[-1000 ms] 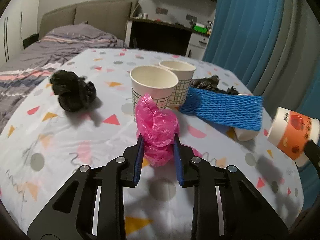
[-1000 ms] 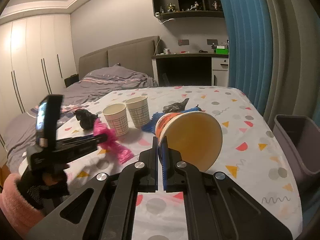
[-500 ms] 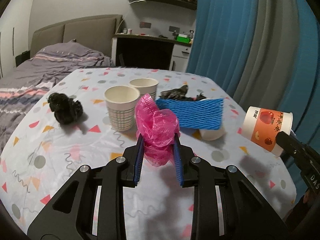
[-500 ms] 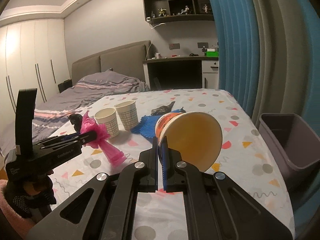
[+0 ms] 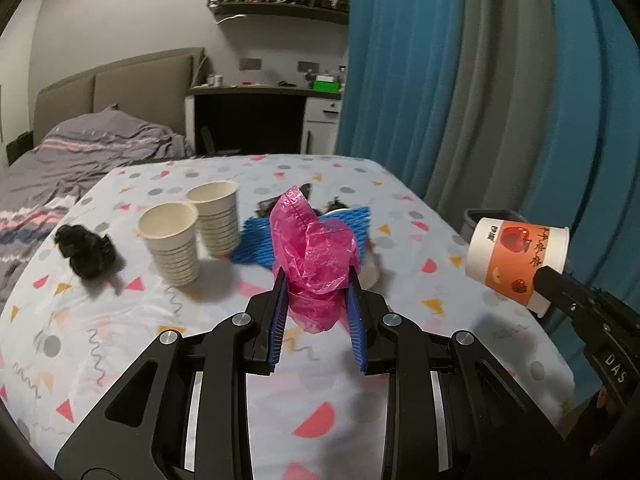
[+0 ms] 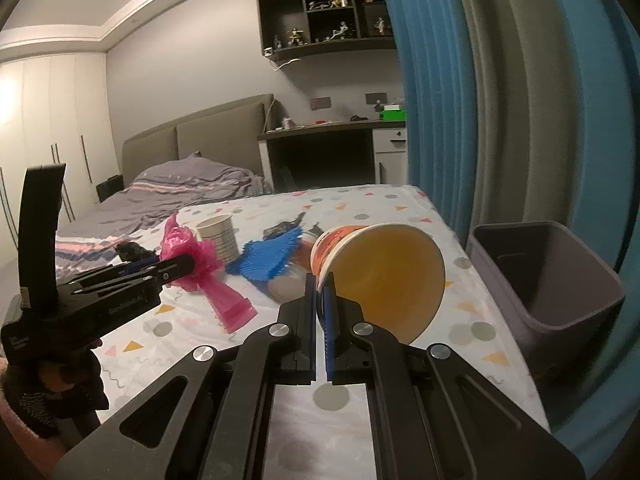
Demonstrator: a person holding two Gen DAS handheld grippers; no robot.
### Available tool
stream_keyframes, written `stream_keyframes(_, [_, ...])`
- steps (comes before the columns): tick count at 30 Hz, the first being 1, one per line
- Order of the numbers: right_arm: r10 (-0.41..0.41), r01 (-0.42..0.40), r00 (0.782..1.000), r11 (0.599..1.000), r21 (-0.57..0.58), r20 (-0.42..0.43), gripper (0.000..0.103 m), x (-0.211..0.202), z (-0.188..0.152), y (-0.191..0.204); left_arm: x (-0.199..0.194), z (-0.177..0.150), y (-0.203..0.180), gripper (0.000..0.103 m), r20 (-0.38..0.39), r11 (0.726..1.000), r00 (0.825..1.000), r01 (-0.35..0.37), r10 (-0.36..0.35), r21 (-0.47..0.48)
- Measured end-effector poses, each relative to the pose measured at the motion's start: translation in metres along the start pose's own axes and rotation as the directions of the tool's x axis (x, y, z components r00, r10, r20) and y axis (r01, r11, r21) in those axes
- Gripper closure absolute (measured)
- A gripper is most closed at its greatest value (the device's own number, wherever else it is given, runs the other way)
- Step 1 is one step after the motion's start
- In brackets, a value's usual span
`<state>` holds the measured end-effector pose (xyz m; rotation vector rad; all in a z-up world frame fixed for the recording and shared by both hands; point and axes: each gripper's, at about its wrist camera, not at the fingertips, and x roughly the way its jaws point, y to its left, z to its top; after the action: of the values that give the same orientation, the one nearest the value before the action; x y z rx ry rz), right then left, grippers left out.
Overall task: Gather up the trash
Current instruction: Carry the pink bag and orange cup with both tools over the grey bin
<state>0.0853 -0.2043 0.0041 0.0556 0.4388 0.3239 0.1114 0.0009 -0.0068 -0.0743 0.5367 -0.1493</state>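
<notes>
My left gripper [image 5: 317, 284] is shut on a crumpled pink plastic bag [image 5: 314, 256] and holds it above the table; the bag also shows in the right wrist view [image 6: 200, 256]. My right gripper [image 6: 321, 285] is shut on the rim of an orange-printed paper cup [image 6: 380, 272], held on its side; the cup shows at the right of the left wrist view [image 5: 516, 258]. A grey trash bin [image 6: 548, 280] stands beside the table's right edge, just right of the cup.
On the patterned tablecloth [image 5: 120, 344] stand two white paper cups [image 5: 172, 248], [image 5: 216, 220]. A black crumpled bag [image 5: 86, 252] lies left, a blue foam net [image 5: 256, 240] and dark wrapper behind the pink bag. A bed, a desk and blue curtains surround the table.
Both grippers have risen and swung right with their loads; the bin has come closer in the right wrist view. Both grips are unchanged.
</notes>
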Motion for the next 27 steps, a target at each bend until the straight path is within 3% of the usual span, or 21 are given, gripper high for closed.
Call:
stream_keyframes(15, [-0.090,0.089,0.996,0.995,0.033,0.016,0.099,-0.006,-0.001,-0.040,0.019,0.010,-0.067,0.076,0.000,0.990,0.995,0.102,-0.103,0.099])
stream_keyframes(27, [-0.185,0.183,0.982,0.981,0.058,0.036,0.099,-0.008,0.005,-0.085,0.041,0.023,-0.133,0.076,-0.004,0.963,0.979,0.200,-0.202,0.184])
